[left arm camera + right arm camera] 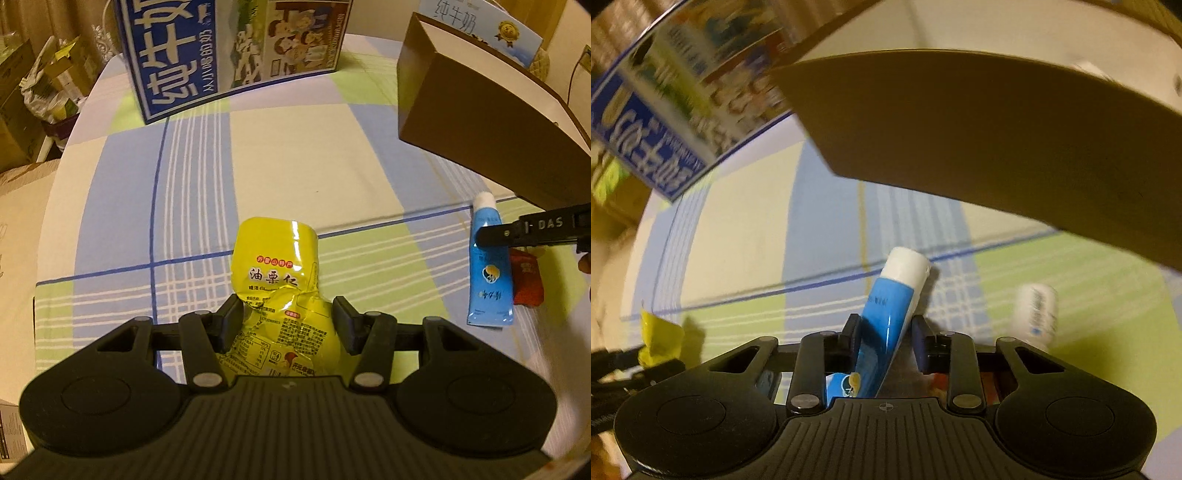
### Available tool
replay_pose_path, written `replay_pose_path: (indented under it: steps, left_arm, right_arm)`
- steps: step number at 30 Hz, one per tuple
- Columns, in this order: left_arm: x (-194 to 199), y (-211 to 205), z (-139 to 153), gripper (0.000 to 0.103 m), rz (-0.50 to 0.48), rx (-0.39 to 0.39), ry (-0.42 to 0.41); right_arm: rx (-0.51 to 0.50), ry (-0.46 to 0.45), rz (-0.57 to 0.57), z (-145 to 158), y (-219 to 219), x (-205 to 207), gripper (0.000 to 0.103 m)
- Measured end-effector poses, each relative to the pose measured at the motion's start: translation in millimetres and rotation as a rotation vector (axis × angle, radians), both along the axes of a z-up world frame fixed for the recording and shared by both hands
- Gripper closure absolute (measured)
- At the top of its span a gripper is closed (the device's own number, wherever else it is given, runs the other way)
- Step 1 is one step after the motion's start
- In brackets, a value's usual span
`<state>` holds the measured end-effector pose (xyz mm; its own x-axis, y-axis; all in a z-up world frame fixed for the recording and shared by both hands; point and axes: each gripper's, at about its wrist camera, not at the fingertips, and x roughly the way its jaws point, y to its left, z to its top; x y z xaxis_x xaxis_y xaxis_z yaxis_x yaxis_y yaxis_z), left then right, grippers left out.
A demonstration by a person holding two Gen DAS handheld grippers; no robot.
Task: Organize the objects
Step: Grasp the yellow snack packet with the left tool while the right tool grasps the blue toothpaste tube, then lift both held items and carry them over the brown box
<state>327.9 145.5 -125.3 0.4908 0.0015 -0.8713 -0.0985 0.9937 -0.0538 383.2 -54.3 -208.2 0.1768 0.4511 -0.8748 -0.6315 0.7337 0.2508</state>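
Where the left gripper [286, 319] reaches over the checked tablecloth [295, 155], its jaws stand apart on either side of a yellow snack packet [275, 266]; the left pad touches the crumpled waist of the packet, while the right pad sits just clear of it, so nothing is clamped. The packet lies flat on the cloth, its printed top pointing away from the camera.

Off to the right in that view, a blue tube with a white cap [489, 266] lies on the cloth, and a black finger of the right gripper [495, 236] crosses over its upper half. A small red packet [528, 284] sits just beside the tube, partly under that finger.

From the right wrist view, the right gripper [886, 328] has its jaws around the blue tube [890, 314]: the left pad seems to touch the tube, the right pad shows a narrow gap, and whether it grips cannot be told. The cap end of the tube tilts upward and away. A blurred white bottle [1034, 314] lies near on the right.

Beyond the tube, an open brown box [480, 122] with a pale inside stands tilted above the cloth. At the far edge of the table a blue and white milk carton case [221, 51] stands upright.
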Motion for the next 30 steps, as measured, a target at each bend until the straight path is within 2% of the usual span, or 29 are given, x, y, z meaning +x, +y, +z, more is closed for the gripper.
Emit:
replay_pose_path:
  steps: [5,8,10,17,23,30]
  left_arm:
    - [-3.3,4.2,-2.0,0.055,0.021,-0.008,0.008]
    - [-3.8,5.7,-3.9,0.055,0.028,-0.005,0.015]
    - [-3.4,6.9,-4.9,0.055,0.034,-0.004,0.018]
    - [-1.5,6.2,-2.4,0.055,0.044,-0.018,0.021]
    - [0.0,-4.8,3.8,0.055,0.033,-0.028,0.014]
    - [5.1,-28.1,21.5,0.055,-0.004,-0.04,-0.019]
  right_arm:
    - [-0.019,-0.039,0.049,-2.8,18.0,-11.4,0.077]
    - [-0.018,-0.081,0.105,-4.5,25.0,-19.0,0.08]
    - [-0.008,-0.072,0.13,-3.9,26.6,-22.0,0.085]
    - [0.017,-0.033,0.212,-1.6,22.9,-34.9,0.089]
    - [0.05,-0.022,0.227,12.7,4.0,-45.4,0.093]
    - [0.117,-0.036,0.186,41.5,-28.4,-47.5,0.094]
